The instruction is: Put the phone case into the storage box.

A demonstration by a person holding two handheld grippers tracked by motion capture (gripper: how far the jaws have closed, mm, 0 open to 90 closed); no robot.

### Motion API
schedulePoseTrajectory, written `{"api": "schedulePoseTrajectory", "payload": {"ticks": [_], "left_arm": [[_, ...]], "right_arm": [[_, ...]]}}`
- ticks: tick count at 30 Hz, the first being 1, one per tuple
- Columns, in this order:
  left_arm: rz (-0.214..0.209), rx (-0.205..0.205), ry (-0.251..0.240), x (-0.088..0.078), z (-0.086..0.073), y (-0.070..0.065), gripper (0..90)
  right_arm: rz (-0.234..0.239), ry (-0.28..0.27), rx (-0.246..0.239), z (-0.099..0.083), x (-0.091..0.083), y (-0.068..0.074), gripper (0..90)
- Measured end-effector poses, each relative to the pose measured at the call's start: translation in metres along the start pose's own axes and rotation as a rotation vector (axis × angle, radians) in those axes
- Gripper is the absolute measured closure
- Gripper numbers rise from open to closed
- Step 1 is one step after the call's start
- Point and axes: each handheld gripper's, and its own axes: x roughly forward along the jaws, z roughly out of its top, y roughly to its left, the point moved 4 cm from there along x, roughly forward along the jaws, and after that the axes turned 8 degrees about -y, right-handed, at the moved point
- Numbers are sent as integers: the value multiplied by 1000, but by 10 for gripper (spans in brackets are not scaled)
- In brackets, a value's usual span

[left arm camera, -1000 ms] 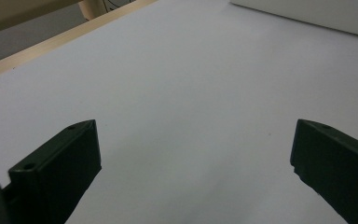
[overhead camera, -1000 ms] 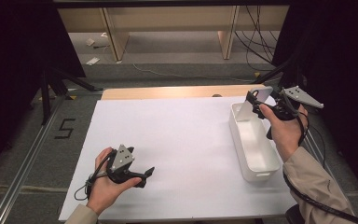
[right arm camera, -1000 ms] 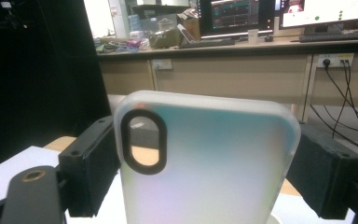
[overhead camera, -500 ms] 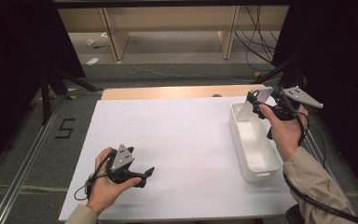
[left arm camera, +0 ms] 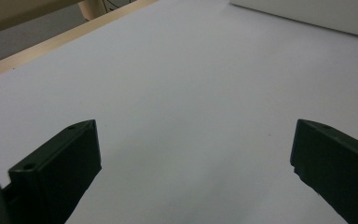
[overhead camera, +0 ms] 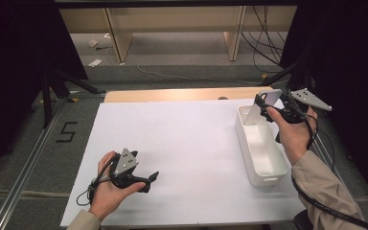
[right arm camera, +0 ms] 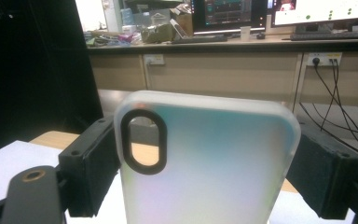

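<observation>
high view showed the right claw [overhead camera: 264, 106] raised above the far end of the white bin [overhead camera: 278, 168], which sat on the right side of the worktop [overhead camera: 187, 143]. it gripped a translucent phone case [overhead camera: 262, 106] by the case's two long edges, so the flat back faced the claw's camera and the case stood upright. right gripper view bore this out: the phone case [right arm camera: 209, 163] sat squarely between the black jaws, both pads pressed against its sides, and the dark oval camera cutout [right arm camera: 143, 141] was at the upper left. holding it by the edges probably kept the thin shell from flexing or slipping, and the upright pose would suit lowering it narrow end first into the bin below. whether it was going in or coming out of the bin could not be judged.

the left claw [overhead camera: 151, 179] rested low at the near left of the worktop, well apart from the bin. left gripper view showed its jaws spread wide with nothing between them, only the bare white sheet [left arm camera: 191, 102], apparently parked out of the way while the other hand worked.
</observation>
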Motion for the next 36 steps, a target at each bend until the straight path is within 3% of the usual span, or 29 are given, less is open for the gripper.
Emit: {"api": "schedulePoseTrajectory", "payload": {"ticks": [36], "left_arm": [[-1,0,3,1,-1,0,8]], "right_arm": [[-18,19,-17,-2,7,-7,181]]}}
